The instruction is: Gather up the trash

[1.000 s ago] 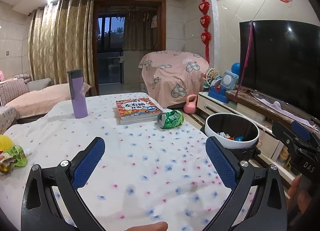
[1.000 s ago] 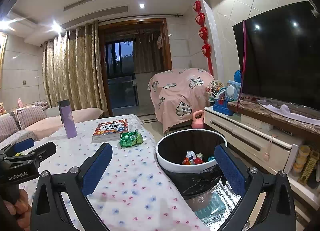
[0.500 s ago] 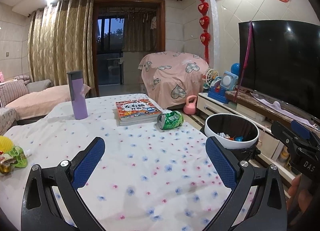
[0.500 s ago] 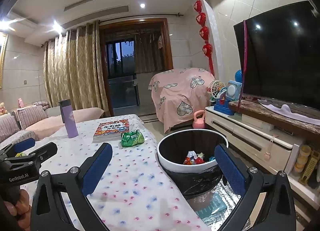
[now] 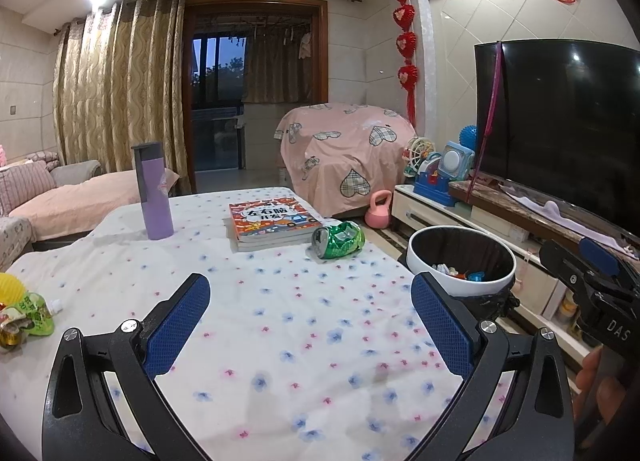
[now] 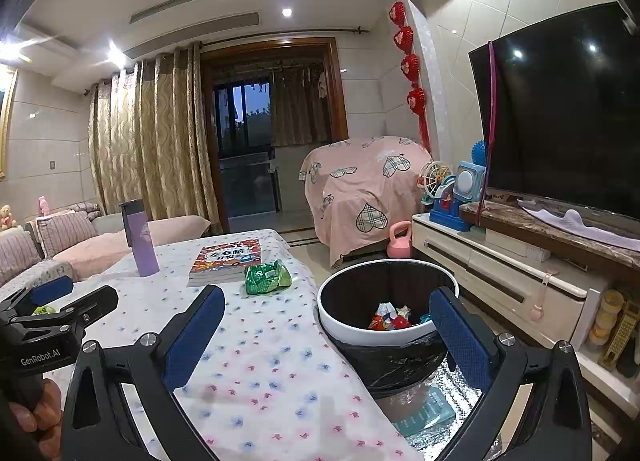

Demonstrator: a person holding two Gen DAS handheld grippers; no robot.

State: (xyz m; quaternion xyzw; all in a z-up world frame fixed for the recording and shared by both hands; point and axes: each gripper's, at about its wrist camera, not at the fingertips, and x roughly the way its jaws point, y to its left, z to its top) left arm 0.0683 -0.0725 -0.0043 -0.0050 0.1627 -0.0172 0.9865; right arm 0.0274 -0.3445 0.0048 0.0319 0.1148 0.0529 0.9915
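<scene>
A: Left cam, we had the left gripper (image 5: 310,321) spread wide, holding nothing, over the flowered tablecloth (image 5: 280,341). The crushed green drink can (image 5: 338,240) lay just beside the stacked books (image 5: 272,223).

B: Right cam, our right gripper (image 6: 326,329) gaped empty too, by the white-rimmed, black-lined trash bin (image 6: 384,301).

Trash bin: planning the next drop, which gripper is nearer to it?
Right. The right gripper hangs over the table edge beside the trash bin; the left gripper sits farther left, over the tablecloth.

A home living room: sofa (image 5: 60,197), curtains (image 5: 120,93), television (image 5: 560,121) and toys (image 5: 440,173).
</scene>
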